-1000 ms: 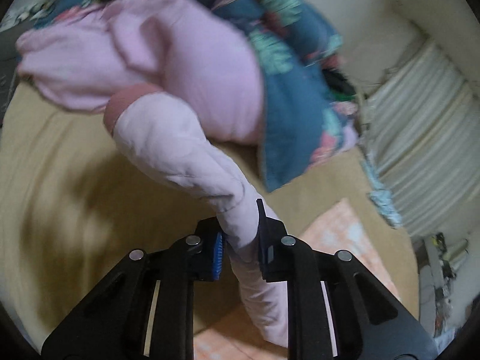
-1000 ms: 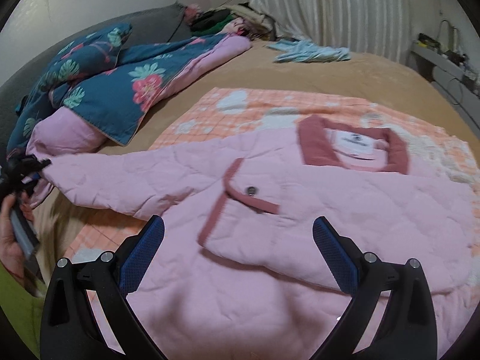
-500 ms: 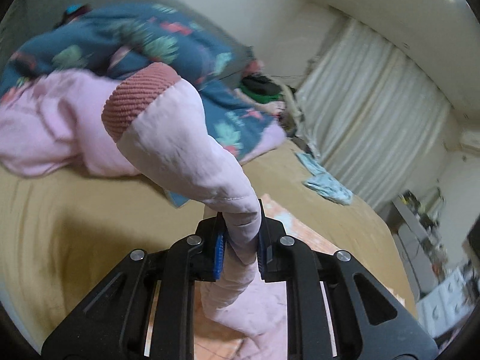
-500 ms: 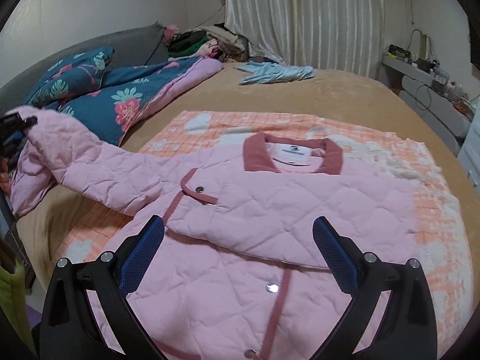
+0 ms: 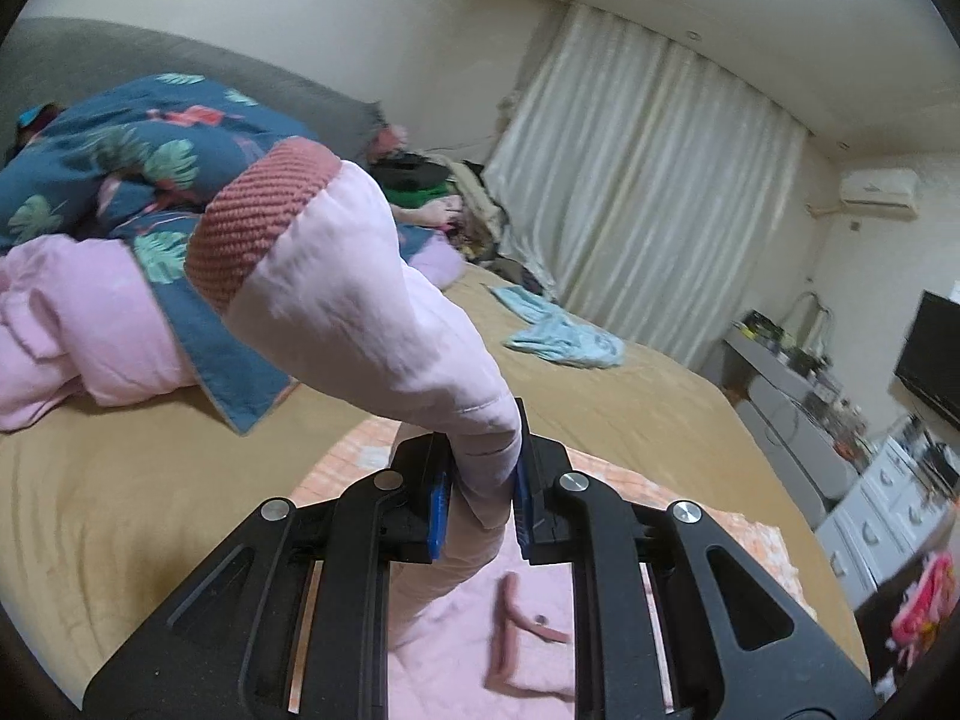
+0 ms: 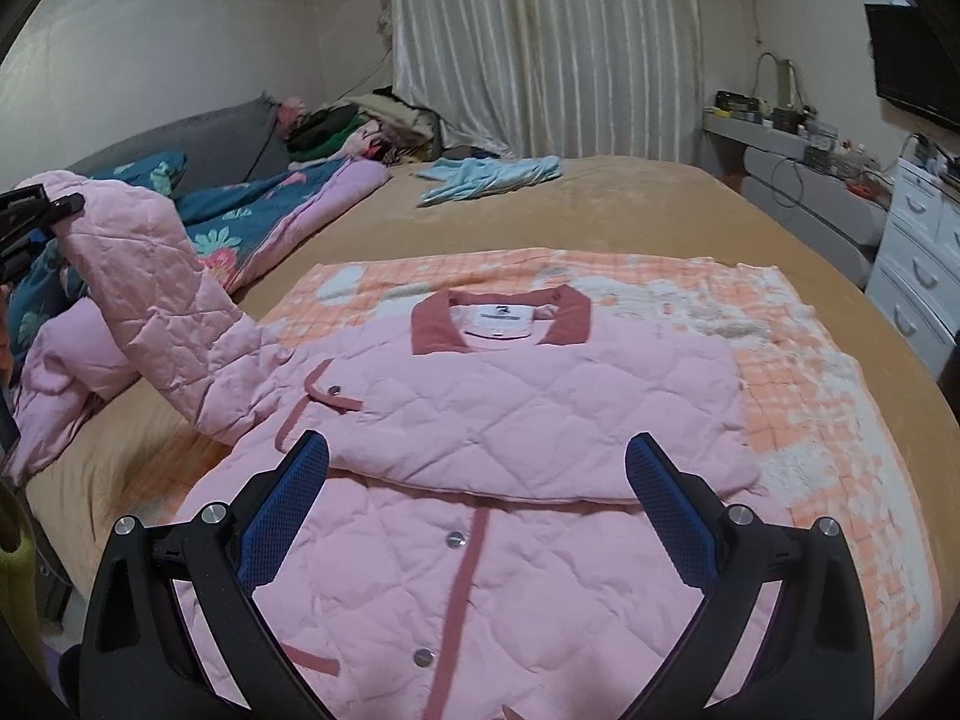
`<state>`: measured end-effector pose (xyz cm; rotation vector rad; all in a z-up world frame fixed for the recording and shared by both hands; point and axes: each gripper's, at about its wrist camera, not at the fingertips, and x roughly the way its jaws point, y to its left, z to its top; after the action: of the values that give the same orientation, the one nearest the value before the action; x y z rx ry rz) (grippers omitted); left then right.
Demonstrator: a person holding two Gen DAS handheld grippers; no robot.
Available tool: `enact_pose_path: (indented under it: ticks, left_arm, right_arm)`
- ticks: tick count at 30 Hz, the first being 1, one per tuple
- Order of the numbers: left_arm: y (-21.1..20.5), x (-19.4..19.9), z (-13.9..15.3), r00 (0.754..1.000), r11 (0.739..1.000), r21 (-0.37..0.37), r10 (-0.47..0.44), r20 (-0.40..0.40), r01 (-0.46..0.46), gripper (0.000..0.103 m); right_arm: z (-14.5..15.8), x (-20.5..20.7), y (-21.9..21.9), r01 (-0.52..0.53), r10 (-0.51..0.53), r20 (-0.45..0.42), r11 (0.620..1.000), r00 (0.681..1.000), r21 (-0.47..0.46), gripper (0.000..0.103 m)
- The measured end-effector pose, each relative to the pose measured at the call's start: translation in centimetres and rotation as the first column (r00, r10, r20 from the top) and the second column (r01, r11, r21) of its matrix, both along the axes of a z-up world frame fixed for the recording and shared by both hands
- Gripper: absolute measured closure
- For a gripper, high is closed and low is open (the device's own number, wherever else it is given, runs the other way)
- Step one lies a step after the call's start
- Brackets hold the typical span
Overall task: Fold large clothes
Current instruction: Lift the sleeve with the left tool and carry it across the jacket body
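A: Tan bedding covers the bed (image 6: pixel 630 210), the largest thing in view. On its near half lies an orange-and-white checked blanket (image 6: pixel 798 372), fuzzy and worn pale in patches.

B: And the garment?

A: A pink quilted jacket (image 6: pixel 528 396) lies face up on that blanket, its collar toward the far side. Its right sleeve already lies folded across the chest. The left sleeve (image 6: pixel 162 300) rises off to the left.

B: How would it handle?

A: Soft and padded, I'd judge, fairly light but bulky. The diamond stitching gives it some body, so folds should sit rounded, not crisp. The smooth shell may slide, so a bite near the ribbed cuff (image 5: pixel 258 222) looks safest.

B: Is that where it's held?

A: Yes. The left tool (image 5: pixel 480 507) is clamped on the sleeve just below that dusty-rose knit cuff, which flops over the top of it. The right tool (image 6: pixel 480 519) hangs with its blue pads spread wide, nothing between them, over the jacket's snap-buttoned front.

B: Anything smaller?

A: A light blue cloth (image 6: pixel 486 177) lies crumpled at the far side.
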<state>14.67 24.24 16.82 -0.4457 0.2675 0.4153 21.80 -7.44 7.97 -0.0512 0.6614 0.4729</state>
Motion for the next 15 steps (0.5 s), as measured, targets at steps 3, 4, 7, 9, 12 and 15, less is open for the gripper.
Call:
enact_pose_path:
  ticks: [3,4,7,9,12,15]
  left_arm:
    - [-2.0,1.0,0.3,0.999,0.999,0.026,-0.043,-0.005,0.044,0.094]
    - [-2.8,1.4,0.3,0.998,0.998,0.033,-0.059,-0.008,0.059,0.094]
    - [-4.1,2.2,0.4,0.996,0.995,0.039,-0.09,-0.013,0.09,0.094]
    - [-4.9,2.9,0.3,0.993,0.992,0.05,-0.112,-0.019,0.113,0.094]
    - [-5.9,3.6,0.1,0.989,0.988,0.063,-0.142,-0.029,0.144,0.094]
    - [-7.0,4.4,-0.3,0.983,0.981,0.076,-0.176,-0.042,0.179,0.094]
  right_arm:
    - [0.0,-0.3,-1.4,0.022,-0.022,0.005,1.0,1.0,0.006,0.004]
    - [-0.1,-0.4,-1.8,0.029,-0.029,0.005,1.0,1.0,0.006,0.004]
    - [-0.2,-0.5,-2.9,0.049,-0.049,0.005,0.999,0.999,0.008,0.004]
    - [-0.2,-0.7,-3.5,0.063,-0.063,0.012,0.998,0.998,0.017,0.004]
    - [-0.1,-0.7,-4.4,0.08,-0.08,0.016,0.996,0.997,0.034,0.004]
    - [-0.2,-0.7,-5.2,0.098,-0.099,0.02,0.994,0.995,0.038,0.004]
